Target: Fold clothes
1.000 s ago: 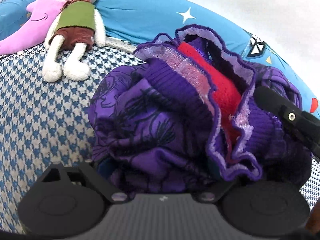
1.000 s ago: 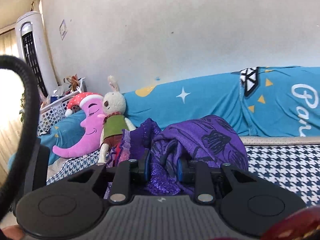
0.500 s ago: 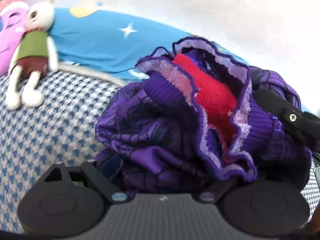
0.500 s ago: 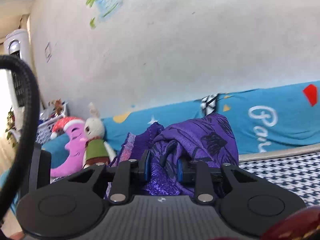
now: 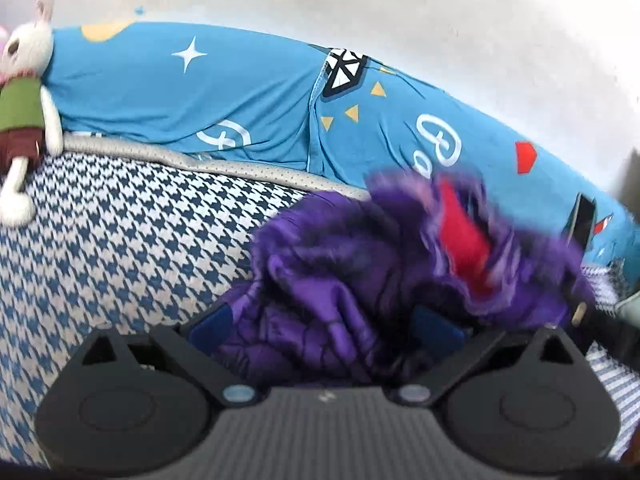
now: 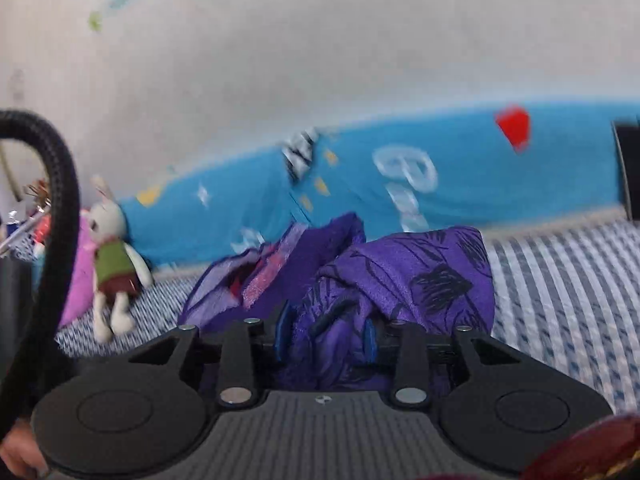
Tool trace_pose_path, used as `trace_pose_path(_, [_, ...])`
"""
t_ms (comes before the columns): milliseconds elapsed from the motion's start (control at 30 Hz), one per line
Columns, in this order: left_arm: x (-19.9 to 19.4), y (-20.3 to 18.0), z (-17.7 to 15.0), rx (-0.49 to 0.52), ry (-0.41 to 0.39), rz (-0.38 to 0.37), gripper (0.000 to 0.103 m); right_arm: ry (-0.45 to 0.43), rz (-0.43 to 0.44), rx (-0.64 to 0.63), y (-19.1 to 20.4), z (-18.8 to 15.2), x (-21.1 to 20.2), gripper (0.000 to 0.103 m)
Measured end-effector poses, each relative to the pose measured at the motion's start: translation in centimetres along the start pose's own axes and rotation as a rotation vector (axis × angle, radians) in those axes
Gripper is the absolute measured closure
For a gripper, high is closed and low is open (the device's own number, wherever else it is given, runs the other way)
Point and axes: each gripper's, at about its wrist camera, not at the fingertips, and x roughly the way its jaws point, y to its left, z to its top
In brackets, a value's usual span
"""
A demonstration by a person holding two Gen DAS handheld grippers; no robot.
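Purple garment (image 5: 352,280) bunching between both claws: left claw (image 5: 326,326) gaping wide around it, right claw (image 6: 326,334) pinching fold; houndstooth bed (image 5: 120,232) lying bare leftward.

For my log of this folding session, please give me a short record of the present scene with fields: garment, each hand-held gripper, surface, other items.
garment: purple garment, bunched, red lining showing
left hand-held gripper: jaws wide, cloth lying between them
right hand-held gripper: shut on purple garment
surface: houndstooth cover
other items: blue cushion along the wall; rabbit toy leaning on it
image quality: both views motion-blurred
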Motion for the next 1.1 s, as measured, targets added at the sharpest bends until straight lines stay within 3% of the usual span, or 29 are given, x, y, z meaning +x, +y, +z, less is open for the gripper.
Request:
trace_pose_path(133, [-0.7,0.7,0.6,-0.022,-0.017,-0.013,0.0,0.079,-0.006,0.01,-2.0,-0.7,-0.5,0.065])
trace_pose_path(333, [-0.5,0.6,0.1,-0.034,0.021,-0.012,0.0,0.152,-0.029,-0.123,-2.2,-2.4,-1.8,0.062])
trace_pose_path(433, [-0.3,0.3,-0.4,-0.02,0.04,-0.008,0.0,0.14,-0.009,-0.155,-2.2,-2.7,-3.0,0.062])
trace_pose_path(633, [-0.3,-0.5,-1.5,0.026,0.048,-0.013,0.0,0.035,-0.016,-0.129,-3.5,-2.4,-5.2,0.06])
trace_pose_path(967, [-1.1,-3.0,-2.8,0.11,0.05,-0.082,0.0,-0.03,-0.049,-0.055,-4.0,-1.7,-3.4,0.04])
trace_pose_path(1100, [-0.9,-3.5,-3.3,0.136,0.06,-0.095,0.0,-0.021,-0.044,-0.02,-4.4,-1.6,-2.0,0.039])
